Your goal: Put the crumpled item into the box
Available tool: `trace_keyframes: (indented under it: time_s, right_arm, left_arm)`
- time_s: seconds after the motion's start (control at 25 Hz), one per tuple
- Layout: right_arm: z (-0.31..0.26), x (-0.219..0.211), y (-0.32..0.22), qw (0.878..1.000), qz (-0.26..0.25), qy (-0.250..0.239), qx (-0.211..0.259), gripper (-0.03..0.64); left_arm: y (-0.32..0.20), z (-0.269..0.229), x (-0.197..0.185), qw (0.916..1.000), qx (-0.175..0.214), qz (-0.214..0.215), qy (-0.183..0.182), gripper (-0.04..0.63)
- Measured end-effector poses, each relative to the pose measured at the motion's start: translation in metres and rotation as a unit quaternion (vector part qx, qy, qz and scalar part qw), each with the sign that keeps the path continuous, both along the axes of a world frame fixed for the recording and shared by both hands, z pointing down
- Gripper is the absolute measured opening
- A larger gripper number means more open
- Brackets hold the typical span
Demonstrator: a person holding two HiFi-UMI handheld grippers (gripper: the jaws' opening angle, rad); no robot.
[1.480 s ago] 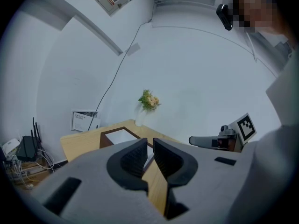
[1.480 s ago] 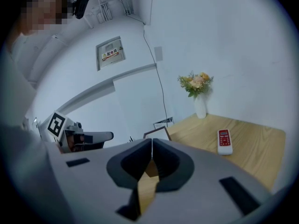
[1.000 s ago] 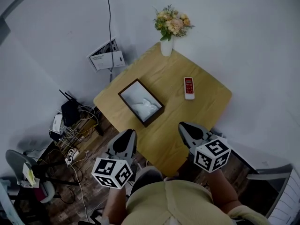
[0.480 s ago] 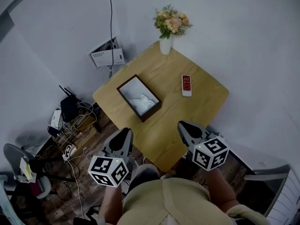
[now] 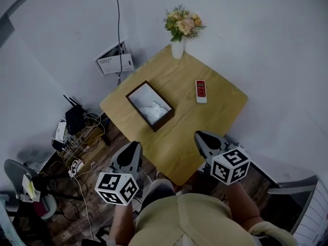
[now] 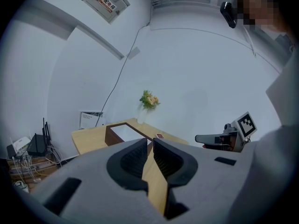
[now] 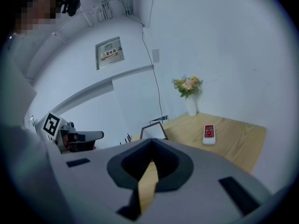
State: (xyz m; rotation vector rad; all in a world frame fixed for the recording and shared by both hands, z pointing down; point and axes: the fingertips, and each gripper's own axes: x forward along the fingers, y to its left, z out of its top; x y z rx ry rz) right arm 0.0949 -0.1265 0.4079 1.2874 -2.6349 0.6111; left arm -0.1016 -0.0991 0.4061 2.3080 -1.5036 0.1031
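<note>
A dark wooden box (image 5: 134,93) stands on the left part of the wooden table (image 5: 205,122). A white crumpled item (image 5: 154,109) lies inside it. My left gripper (image 5: 134,146) hangs off the table's near left edge, shut and holding nothing. Off the near right edge, my right gripper (image 5: 200,136) is also shut and empty. In the left gripper view the jaws (image 6: 150,143) leave only a thin slit and point toward the box (image 6: 114,133). The right gripper view shows its tips (image 7: 151,142) meeting, with the box (image 7: 152,130) beyond them.
A white and red remote (image 5: 201,90) lies on the table's right half. A white vase of flowers (image 5: 180,27) stands at the far corner by the wall. On the floor to the left are cables and a router (image 5: 77,122), and a chair (image 5: 20,181).
Both grippers have drawn back a little toward the person, the left one lower and further left. The box and the crumpled item inside it have not moved on the table.
</note>
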Motion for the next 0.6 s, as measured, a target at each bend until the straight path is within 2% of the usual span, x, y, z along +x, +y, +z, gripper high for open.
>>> trace_keyframes:
  time_s: [0.6]
  right_arm:
    - [-0.0005, -0.0011, -0.0015, 1.0, -0.002, 0.001, 0.001, 0.028]
  left_arm:
    - [0.0033, 0.0002, 0.007, 1.0, 0.001, 0.004, 0.001, 0.055]
